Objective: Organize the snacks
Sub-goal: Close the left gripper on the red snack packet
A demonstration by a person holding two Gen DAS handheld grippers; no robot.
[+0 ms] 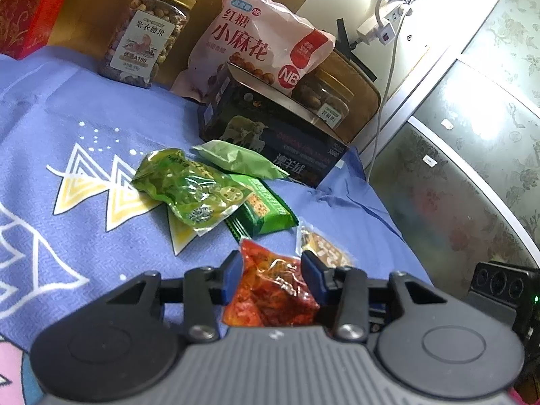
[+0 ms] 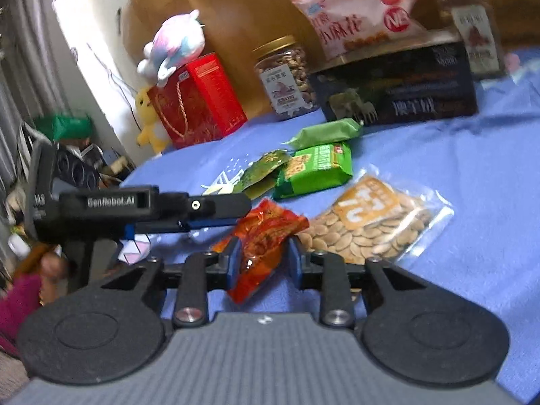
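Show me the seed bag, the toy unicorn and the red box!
seed bag point(image 2: 368, 226), right wrist view, on the seeds.
toy unicorn point(image 2: 175, 42), right wrist view, on its body.
red box point(image 2: 199, 101), right wrist view, on its front face.

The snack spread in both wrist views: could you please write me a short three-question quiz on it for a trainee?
1. What sits between the fingers of the left claw? A) red packet B) seed bag C) nut jar
2. True or false: the seed bag lies on top of the dark box.
3. How many green packets lie on the blue cloth?

Key: 1 A; 2 false; 3 three.
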